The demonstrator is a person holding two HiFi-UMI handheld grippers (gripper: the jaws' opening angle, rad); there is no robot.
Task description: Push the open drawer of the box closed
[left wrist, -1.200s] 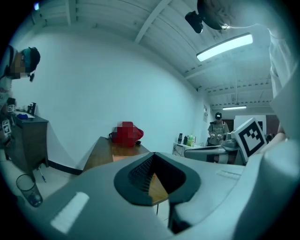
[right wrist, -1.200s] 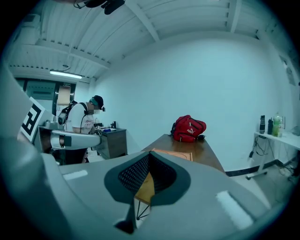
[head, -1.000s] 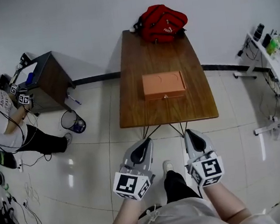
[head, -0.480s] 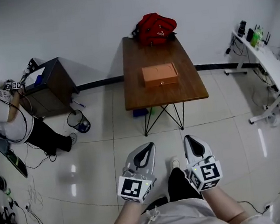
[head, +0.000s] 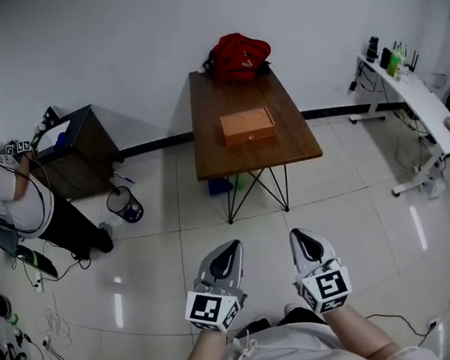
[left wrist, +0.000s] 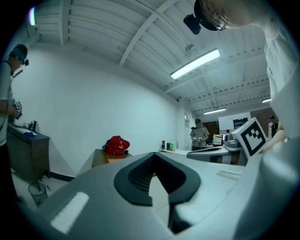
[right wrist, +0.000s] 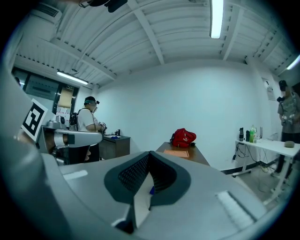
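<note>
Wooden table (head: 212,140), orange box (head: 247,126), tiled floor (head: 359,224)

Grey hand-held grippers (head: 230,251), black-white marker cubes (head: 210,310)

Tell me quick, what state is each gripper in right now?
Left gripper: closed, holding nothing.
Right gripper: closed, holding nothing.

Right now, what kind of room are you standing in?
Probably a lab or workshop, not a home: a tiled floor, a lone table with a box and red bag, and a person working at a cabinet.
</note>
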